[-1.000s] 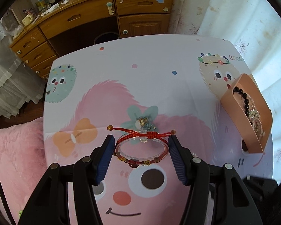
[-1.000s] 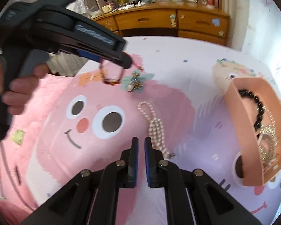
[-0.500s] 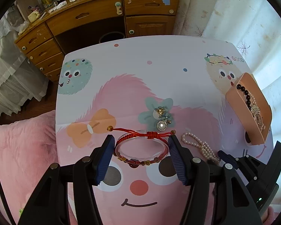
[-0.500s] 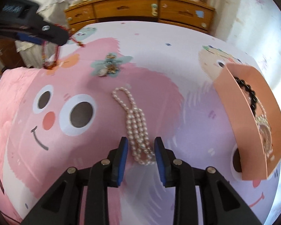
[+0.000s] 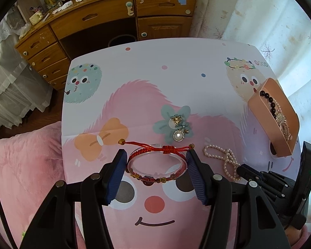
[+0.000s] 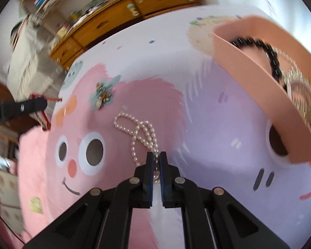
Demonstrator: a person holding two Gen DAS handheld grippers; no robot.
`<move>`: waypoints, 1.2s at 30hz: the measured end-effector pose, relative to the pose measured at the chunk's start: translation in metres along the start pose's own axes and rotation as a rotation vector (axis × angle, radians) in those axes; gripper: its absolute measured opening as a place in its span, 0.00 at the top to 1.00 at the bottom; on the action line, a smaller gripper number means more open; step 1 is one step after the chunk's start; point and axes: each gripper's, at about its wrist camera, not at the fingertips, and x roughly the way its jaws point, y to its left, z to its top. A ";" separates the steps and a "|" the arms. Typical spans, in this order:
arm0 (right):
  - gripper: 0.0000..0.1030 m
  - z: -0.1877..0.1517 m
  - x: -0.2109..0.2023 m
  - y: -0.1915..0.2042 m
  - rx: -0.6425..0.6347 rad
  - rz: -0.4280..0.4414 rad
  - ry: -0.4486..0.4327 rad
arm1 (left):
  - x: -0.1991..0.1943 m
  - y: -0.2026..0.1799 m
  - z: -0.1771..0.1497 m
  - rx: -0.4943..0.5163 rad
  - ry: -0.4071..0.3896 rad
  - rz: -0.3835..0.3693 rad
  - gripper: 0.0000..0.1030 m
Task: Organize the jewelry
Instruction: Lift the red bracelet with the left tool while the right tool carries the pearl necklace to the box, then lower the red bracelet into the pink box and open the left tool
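My left gripper (image 5: 156, 161) is shut on a bracelet (image 5: 168, 149) made of a clear bangle with a red knotted cord and small beads, held above the cartoon table mat. A pearl necklace (image 5: 226, 155) (image 6: 139, 128) lies looped on the mat to its right. My right gripper (image 6: 156, 157) points steeply down, its jaws closing on the strand's near end with the pads pressing it. Two small brooches (image 5: 179, 128) (image 6: 102, 95) rest on the printed teal flower. A peach tray (image 5: 261, 112) (image 6: 248, 66) at the right edge holds a black bead string and gold pieces.
A wooden desk (image 5: 105, 16) with drawers stands beyond the table's far edge. A pink fluffy cushion (image 5: 24, 166) lies to the left, and white curtains (image 5: 269, 16) hang at the right. In the right wrist view, the left gripper (image 6: 31, 105) reaches in from the left edge.
The right gripper opened around the pearl necklace's near end, sank and rolled, then closed on it. The left gripper drew back a little with the bracelet, then held still.
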 end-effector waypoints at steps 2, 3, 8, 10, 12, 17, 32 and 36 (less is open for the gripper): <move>0.96 -0.001 -0.003 -0.003 0.020 0.017 -0.001 | -0.002 -0.004 0.000 0.008 -0.005 -0.002 0.44; 0.96 -0.001 -0.004 -0.004 0.028 0.027 -0.005 | -0.002 -0.005 0.000 0.011 -0.006 -0.003 0.44; 0.96 0.001 -0.019 -0.014 0.078 0.099 -0.018 | -0.004 -0.019 0.000 0.029 -0.002 -0.010 0.44; 0.96 0.003 -0.029 -0.017 0.096 0.122 -0.036 | -0.005 -0.025 0.000 0.038 -0.003 -0.014 0.44; 0.96 0.005 -0.039 -0.021 0.105 0.139 -0.055 | -0.006 -0.032 0.000 0.052 -0.005 -0.020 0.44; 0.96 0.014 -0.072 -0.027 0.094 0.157 -0.119 | -0.010 -0.054 0.003 0.091 -0.009 -0.035 0.44; 0.95 0.064 -0.192 -0.037 -0.027 0.163 -0.354 | -0.025 -0.102 0.030 0.125 -0.013 -0.091 0.44; 0.95 0.077 -0.227 -0.040 -0.062 0.159 -0.426 | -0.033 -0.111 0.036 0.110 -0.025 -0.095 0.44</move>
